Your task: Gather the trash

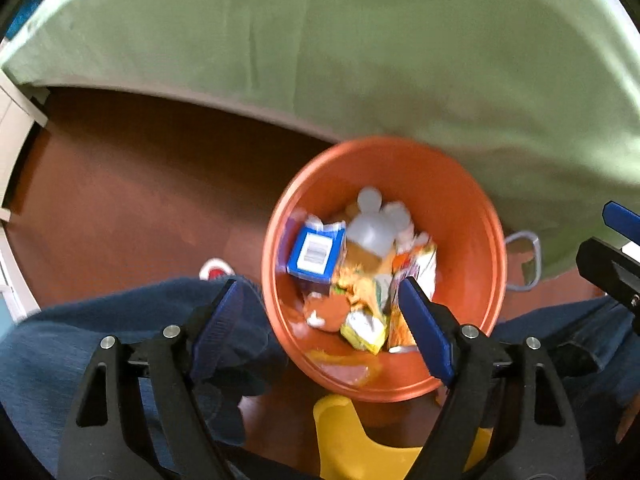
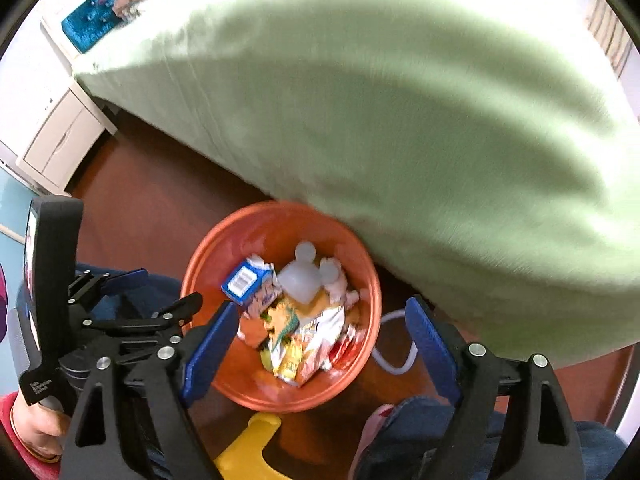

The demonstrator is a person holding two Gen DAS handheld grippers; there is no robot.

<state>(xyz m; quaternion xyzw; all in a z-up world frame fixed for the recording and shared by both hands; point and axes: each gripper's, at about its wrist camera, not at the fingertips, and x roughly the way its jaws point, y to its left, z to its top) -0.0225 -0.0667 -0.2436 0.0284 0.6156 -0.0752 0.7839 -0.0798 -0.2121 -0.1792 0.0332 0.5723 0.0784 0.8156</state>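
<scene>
Hovering wide open and empty above an orange bucket [image 1: 460, 200]: left claw [image 1: 320, 292] and right claw [image 2: 320, 316], nothing between the blue pads [image 1: 424, 328]. Standing on the brown floor [image 1: 140, 184] against the green-sheeted bed [image 1: 360, 40], between denim-clad legs [image 1: 120, 340]. Piled inside: yellow wrappers [image 1: 364, 328], a blue carton [image 1: 316, 254], a grey-white plastic bottle [image 1: 372, 228], crumpled paper [image 2: 340, 284]. Nearer, below the rim, a yellow plastic piece [image 1: 348, 432].

**Bin on the floor by the bed**

Sits on the floor [image 2: 152, 208], the bin [image 2: 360, 276], right beside the bed [image 2: 400, 120]. Holds a box [image 2: 244, 282], a bottle [image 2: 300, 276] and wrappers [image 2: 304, 340] inside. Has a stool [image 2: 248, 448] in front.
</scene>
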